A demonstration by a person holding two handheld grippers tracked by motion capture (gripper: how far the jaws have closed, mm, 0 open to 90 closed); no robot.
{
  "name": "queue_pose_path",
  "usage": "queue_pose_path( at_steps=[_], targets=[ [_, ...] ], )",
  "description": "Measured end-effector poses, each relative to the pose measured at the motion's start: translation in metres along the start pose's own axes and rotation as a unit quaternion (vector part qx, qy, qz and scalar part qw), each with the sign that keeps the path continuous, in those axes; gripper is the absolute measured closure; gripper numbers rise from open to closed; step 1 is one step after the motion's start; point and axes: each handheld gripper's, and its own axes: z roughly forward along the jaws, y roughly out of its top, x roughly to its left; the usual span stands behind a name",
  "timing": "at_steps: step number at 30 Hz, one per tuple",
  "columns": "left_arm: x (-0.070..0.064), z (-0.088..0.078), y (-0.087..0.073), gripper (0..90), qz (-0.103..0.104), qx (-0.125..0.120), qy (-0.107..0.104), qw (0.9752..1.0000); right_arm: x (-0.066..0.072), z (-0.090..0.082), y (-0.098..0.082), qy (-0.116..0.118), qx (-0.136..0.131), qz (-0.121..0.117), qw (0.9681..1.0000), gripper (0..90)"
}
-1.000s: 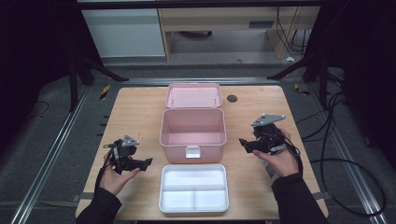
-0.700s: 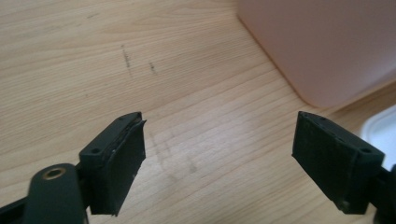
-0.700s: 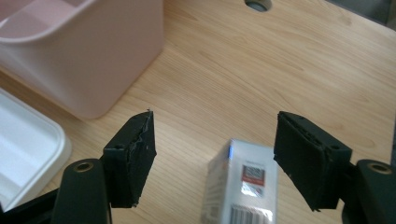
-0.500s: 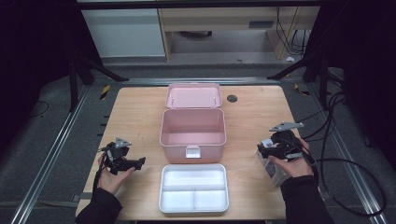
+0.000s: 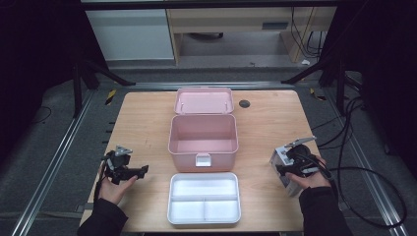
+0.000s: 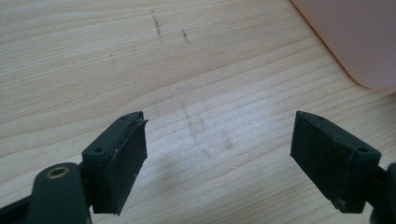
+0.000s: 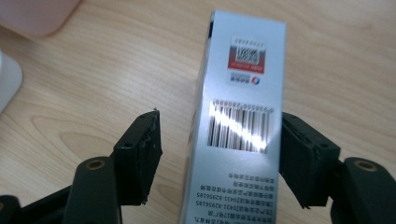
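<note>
— Two grippers over one table: what does the high view give?

— The left gripper (image 5: 129, 169) hovers near the table's (image 5: 268, 125) left edge with nothing in it. The right gripper (image 5: 283, 167) sits near the right edge, over a silver carton (image 5: 279, 162). An open pink box (image 5: 203, 135) stands mid-table, and a white tray (image 5: 204, 197) lies at the front edge.

— And the left gripper view?

— Its jaws stand wide apart over bare wood, released, with a corner of the pink box (image 6: 355, 37) at the upper right.

— The right gripper view?

— The carton (image 7: 240, 116) lies between the jaws, its long axis running along them and away from the camera. The right pad (image 7: 299, 158) meets its edge; the left pad (image 7: 142, 156) stands clear of it, so it isn't gripped. The jaws have just been closing. The right hand is the nearer; I judge the squeeze goes across the carton's narrow width.
</note>
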Motion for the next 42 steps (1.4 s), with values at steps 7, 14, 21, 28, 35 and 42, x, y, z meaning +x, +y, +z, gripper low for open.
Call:
queue_pose_path(
  at_steps=[7, 14, 21, 28, 35, 42],
  targets=[
    [0.004, -0.004, 0.000, 21.0, -0.009, -0.005, 0.000, 0.9999, -0.006, 0.012, -0.003, 0.008, 0.043, 0.024, 0.9987, 44.4],
    [0.003, -0.003, 0.000, 21.1, -0.004, -0.001, 0.000, 1.0000, -0.010, 0.015, -0.002, 0.021, 0.062, 0.040, 0.9970, 49.4],
    [0.000, -0.001, 0.001, 31.4, 0.008, 0.011, -0.011, 0.9998, -0.009, 0.018, 0.003, 0.018, 0.082, 0.041, 0.9956, 54.4],
    [-0.001, -0.001, 0.002, 29.9, 0.008, 0.012, -0.009, 0.9999, -0.006, 0.018, 0.006, 0.015, 0.087, 0.026, 0.9958, 56.3],
    [-0.002, 0.000, 0.002, 29.8, 0.013, 0.016, -0.009, 0.9998, -0.006, 0.012, 0.009, 0.016, 0.072, 0.024, 0.9970, 56.6],
    [-0.004, 0.001, 0.003, 30.2, 0.016, 0.022, -0.016, 0.9995, -0.005, 0.006, 0.014, 0.020, 0.051, 0.014, 0.9984, 56.5]
  ],
)
